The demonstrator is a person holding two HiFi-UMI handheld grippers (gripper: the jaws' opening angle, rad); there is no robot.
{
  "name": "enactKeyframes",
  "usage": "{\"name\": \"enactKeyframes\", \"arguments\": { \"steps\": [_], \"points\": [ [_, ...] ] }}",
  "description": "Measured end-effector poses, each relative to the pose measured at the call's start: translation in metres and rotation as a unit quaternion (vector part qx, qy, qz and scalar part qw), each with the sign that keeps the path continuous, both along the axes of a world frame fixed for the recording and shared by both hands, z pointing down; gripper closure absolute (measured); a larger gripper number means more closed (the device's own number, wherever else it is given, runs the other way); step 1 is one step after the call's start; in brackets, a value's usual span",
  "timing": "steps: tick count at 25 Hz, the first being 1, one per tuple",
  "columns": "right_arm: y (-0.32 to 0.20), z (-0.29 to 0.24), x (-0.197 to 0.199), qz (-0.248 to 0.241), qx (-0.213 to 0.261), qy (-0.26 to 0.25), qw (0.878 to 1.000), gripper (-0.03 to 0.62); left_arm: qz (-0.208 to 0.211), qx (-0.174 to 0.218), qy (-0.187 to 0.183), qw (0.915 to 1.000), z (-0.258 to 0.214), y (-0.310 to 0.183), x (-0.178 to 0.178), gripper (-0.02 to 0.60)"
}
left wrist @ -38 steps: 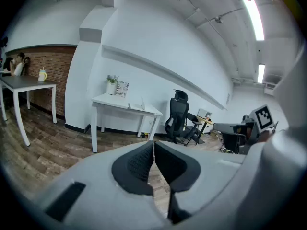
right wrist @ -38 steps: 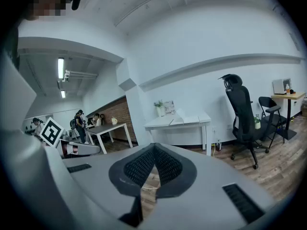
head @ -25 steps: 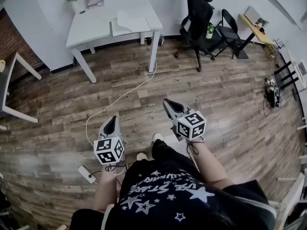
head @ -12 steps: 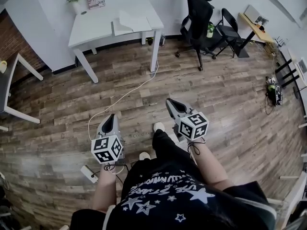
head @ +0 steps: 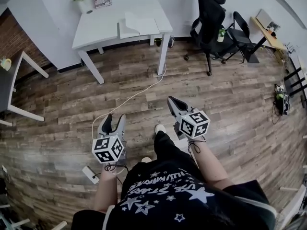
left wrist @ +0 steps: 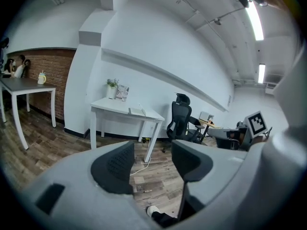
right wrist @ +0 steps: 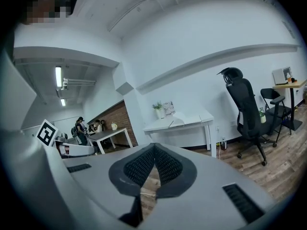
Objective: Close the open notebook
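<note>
The open notebook [head: 136, 24] lies on a white table [head: 98, 28] by the far wall, well ahead of both grippers. It also shows in the left gripper view as the notebook [left wrist: 137, 111] and in the right gripper view as the notebook [right wrist: 180, 119]. My left gripper [head: 113, 120] is held over the wooden floor, its jaws opening with nothing between them [left wrist: 152, 150]. My right gripper [head: 171, 101] is level with it to the right, jaws shut and empty [right wrist: 154, 146]. Both point toward the table.
A black office chair [head: 211, 13] and a folding chair [head: 242, 30] stand right of the table. A white cable [head: 129, 98] runs across the floor to a power adapter [head: 89, 174]. A dark table [head: 9, 83] stands at the left by the brick wall. A potted plant [head: 84, 1] sits on the white table.
The left gripper's jaws have parted from shut to wide. Both grippers and the person have shifted a little forward toward the white table.
</note>
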State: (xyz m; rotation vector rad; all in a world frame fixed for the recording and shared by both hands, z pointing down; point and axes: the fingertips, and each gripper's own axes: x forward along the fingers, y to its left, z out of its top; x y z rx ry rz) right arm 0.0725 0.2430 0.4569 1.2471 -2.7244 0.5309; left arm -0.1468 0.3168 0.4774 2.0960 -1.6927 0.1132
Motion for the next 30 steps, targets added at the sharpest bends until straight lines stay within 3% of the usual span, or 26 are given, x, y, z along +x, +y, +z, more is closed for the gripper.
{"name": "enactKeyframes", "arguments": {
  "steps": [6,15,22,30],
  "points": [
    [-0.083,0.01,0.008,-0.015,-0.004,0.015,1.0,0.589,-0.02,-0.004,0.015,0.9997,0.002,-0.073,0.008,0.307],
    [-0.198,0.001,0.035,-0.03,-0.004,0.005,1.0,0.589,-0.028,0.01,0.003,0.9995,-0.016,-0.184,0.043,0.303],
    [-0.244,0.004,0.043,-0.062,-0.011,0.003,0.998,0.589,-0.06,-0.001,0.005,0.9982,-0.013,-0.22,0.052,0.304],
    [-0.27,0.008,0.042,-0.067,-0.021,-0.004,0.998,0.589,-0.07,-0.01,0.004,0.9975,-0.012,-0.241,0.047,0.304]
  ]
}}
